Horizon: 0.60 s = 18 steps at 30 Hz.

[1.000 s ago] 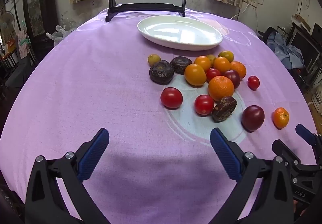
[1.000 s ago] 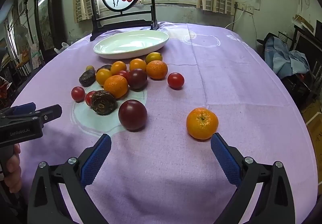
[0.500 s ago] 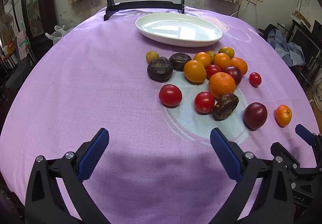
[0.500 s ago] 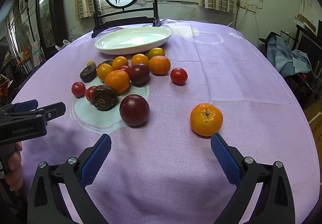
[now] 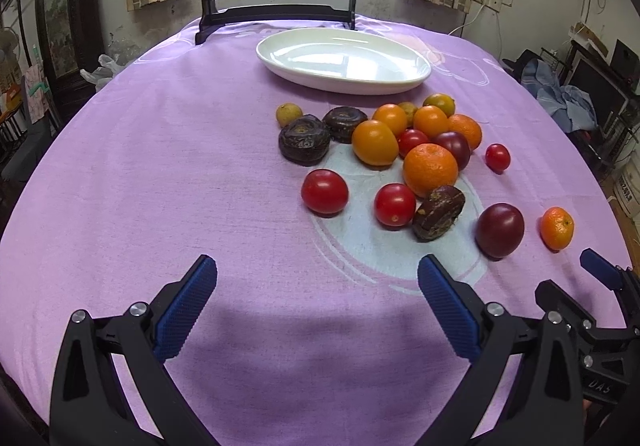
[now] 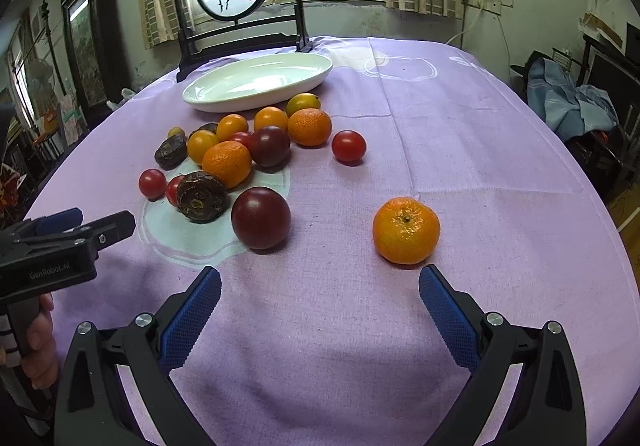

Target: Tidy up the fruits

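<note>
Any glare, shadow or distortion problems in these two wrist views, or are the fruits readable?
Left wrist view: window glare streaks the white plate, a soft shadow lies on the cloth between the open left gripper fingers, fisheye bends the table edge. Right wrist view: backlit window blown out, lone mandarin and dark plum sharp, small shadows under them; right gripper open.

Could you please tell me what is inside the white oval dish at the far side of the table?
The white dish holds no fruit: its whole glossy inside shows, with only window reflections. All the fruit lies on the purple cloth in front of it. The cloth under the dish is covered.
</note>
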{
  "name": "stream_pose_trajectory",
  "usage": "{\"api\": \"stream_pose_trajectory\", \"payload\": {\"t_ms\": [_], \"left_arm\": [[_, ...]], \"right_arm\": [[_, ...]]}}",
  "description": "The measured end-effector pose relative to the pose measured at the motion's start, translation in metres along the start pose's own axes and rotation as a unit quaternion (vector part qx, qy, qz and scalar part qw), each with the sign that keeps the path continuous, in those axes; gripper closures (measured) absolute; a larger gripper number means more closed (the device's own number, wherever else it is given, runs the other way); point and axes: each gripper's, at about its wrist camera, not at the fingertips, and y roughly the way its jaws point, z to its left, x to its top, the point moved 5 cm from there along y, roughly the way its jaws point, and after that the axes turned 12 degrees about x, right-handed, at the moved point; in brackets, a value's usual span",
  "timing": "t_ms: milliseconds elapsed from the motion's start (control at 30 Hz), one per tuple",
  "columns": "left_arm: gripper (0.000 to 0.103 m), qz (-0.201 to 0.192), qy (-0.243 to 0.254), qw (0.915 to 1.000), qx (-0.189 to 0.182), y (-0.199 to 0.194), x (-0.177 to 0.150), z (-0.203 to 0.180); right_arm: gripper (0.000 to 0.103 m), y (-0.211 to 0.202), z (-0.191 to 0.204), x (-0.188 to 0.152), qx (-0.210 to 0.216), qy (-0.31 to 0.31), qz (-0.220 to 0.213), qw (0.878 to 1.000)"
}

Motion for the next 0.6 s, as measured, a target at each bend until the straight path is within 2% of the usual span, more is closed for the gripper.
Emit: {"api": "stream_pose_trajectory", "payload": {"t_ms": [600], "left_arm": [[0.004, 0.005, 0.005, 1.0, -0.003, 0.0029, -0.0058, -0.0051]], "right_arm": [[0.004, 0.0011, -0.0003, -0.0005, 0.01, 0.006, 0.001, 1.0]]}}
